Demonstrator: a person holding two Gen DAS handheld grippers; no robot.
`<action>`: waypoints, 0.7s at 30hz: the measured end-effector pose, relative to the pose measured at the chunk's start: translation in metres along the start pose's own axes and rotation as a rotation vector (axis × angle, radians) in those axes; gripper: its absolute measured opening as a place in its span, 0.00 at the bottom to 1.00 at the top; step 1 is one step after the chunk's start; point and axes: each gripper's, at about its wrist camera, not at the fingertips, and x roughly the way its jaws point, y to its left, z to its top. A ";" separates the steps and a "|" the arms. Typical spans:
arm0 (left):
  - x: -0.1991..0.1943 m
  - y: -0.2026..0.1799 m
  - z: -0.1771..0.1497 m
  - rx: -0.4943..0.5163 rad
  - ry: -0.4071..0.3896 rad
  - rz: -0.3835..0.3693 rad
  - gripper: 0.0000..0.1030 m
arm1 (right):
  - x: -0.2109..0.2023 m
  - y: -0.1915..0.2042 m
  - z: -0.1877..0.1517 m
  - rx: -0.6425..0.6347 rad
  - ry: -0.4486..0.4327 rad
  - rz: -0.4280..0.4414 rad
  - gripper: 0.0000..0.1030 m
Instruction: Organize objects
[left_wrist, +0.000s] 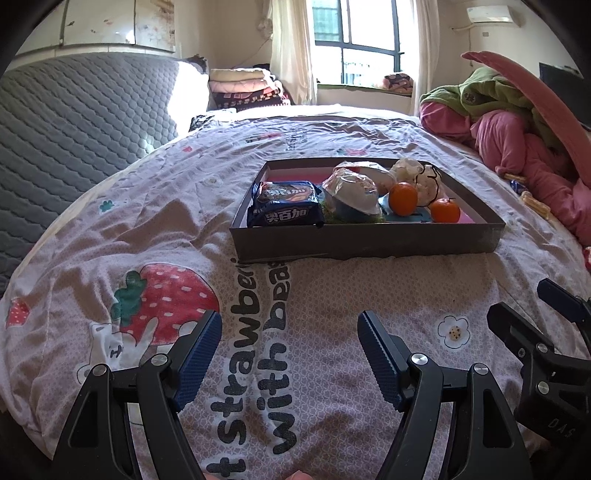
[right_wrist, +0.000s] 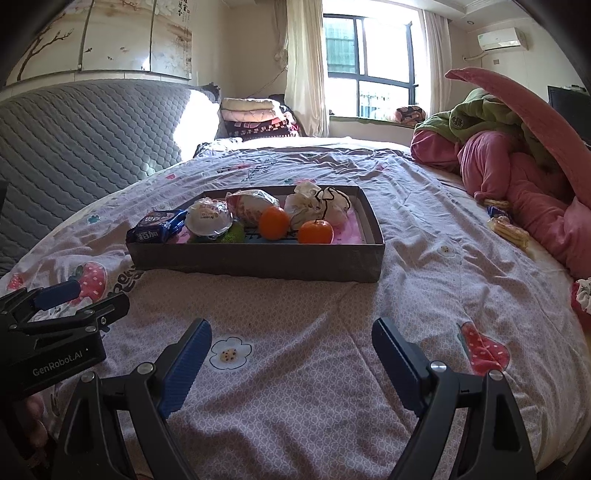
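Note:
A dark shallow box (left_wrist: 365, 240) (right_wrist: 258, 260) sits on the bed. It holds a blue biscuit pack (left_wrist: 284, 203) (right_wrist: 155, 226), two wrapped white cups (left_wrist: 352, 192) (right_wrist: 208, 218), two oranges (left_wrist: 404, 199) (right_wrist: 274, 222), and white crumpled bags (left_wrist: 421, 177) (right_wrist: 317, 206). My left gripper (left_wrist: 290, 350) is open and empty, hovering over the quilt short of the box. My right gripper (right_wrist: 291, 354) is open and empty, also short of the box. Each gripper shows at the edge of the other's view.
The bed has a pink strawberry-print quilt (left_wrist: 240, 314) (right_wrist: 314, 369). A pile of pink and green clothes (left_wrist: 517, 140) (right_wrist: 517, 166) lies at the right. Snack packs (right_wrist: 506, 225) (left_wrist: 532, 203) lie beside the pile. A grey quilted headboard (left_wrist: 74, 122) stands at the left.

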 end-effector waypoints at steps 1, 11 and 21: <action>0.000 -0.001 -0.001 0.002 0.001 -0.003 0.75 | 0.000 0.000 0.000 0.002 0.000 0.003 0.86; 0.005 -0.002 -0.003 -0.001 0.007 -0.012 0.75 | 0.003 0.004 -0.007 -0.008 0.014 0.010 0.86; 0.006 0.000 -0.003 -0.010 0.010 -0.016 0.75 | 0.005 0.002 -0.009 -0.011 0.019 0.000 0.86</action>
